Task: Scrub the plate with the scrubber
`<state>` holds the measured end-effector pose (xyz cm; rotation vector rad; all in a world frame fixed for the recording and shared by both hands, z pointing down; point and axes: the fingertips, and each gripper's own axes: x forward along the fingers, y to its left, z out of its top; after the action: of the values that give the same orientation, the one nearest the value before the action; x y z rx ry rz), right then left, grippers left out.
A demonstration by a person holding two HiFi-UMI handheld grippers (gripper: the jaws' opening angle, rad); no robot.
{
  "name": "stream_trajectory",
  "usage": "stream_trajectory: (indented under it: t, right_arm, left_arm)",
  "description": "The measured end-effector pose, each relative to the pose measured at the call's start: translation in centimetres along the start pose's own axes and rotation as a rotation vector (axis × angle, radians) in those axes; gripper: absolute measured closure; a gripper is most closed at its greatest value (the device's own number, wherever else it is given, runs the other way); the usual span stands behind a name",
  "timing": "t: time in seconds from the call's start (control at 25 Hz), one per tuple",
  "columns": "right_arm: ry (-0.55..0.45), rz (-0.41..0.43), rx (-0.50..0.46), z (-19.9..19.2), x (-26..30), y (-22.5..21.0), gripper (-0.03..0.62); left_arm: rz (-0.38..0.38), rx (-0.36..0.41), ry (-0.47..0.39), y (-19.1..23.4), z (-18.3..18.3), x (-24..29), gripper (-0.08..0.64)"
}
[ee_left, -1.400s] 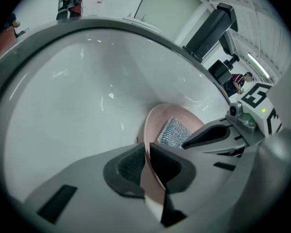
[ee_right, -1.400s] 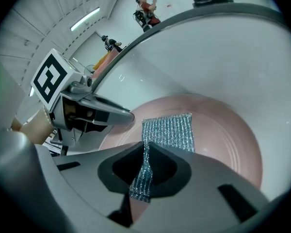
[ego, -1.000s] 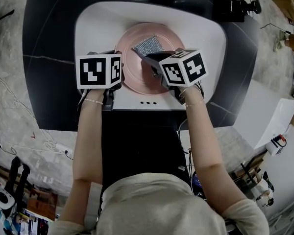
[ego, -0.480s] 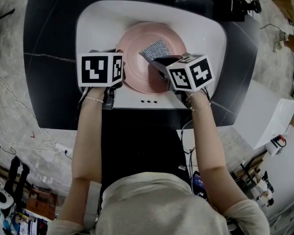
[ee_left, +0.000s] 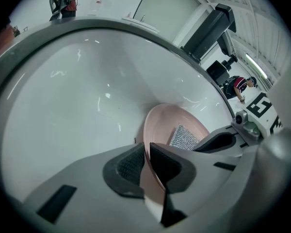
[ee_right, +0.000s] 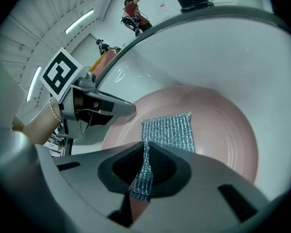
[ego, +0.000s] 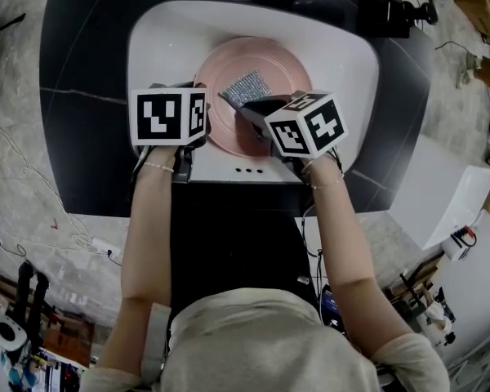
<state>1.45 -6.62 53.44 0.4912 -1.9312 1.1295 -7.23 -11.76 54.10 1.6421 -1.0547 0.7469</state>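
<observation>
Two grippers meet over a white sink (ego: 343, 51) set into a black counter (ego: 82, 55), and between them lies a pink plate (ego: 287, 65) resting in the basin. The left gripper (ee_left: 146, 165) has its jaws closed on the plate's near-left rim, the thin pink edge pinched between the two dark pads. The right gripper (ee_right: 144, 168) comes in from the other side, its jaws clamped tight on one end of a silvery mesh scrubber (ee_right: 169, 130). The free end of the scrubber spreads out flat against the plate's inner face, a little left of centre as seen from above. In the head view the two marker cubes sit side by side at the front edge of the sink, the right one tipped at an angle and partly covering the plate's lower right part. The person's bare forearms reach in from below, a thin bracelet on each wrist.
</observation>
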Motion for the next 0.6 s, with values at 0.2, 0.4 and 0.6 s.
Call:
stream_trajectory:
  t: [0.2, 0.4, 0.6]
  right_arm:
    - [-0.022, -0.007, -0.014, 1.1, 0.5, -0.1, 0.549]
    - [-0.051, -0.023, 0.006, 1.8, 0.5, -0.7, 0.549]
    - [-0.076, -0.036, 0.003, 1.9, 0.2, -1.2, 0.549]
  left_arm:
    - [-0.009, -0.030, -0.004, 0.1, 0.1, 0.0, 0.515]
    - [-0.017, -0.016, -0.002, 0.0, 0.1, -0.1, 0.514]
    - [-0.021, -0.007, -0.003, -0.3, 0.1, -0.2, 0.514]
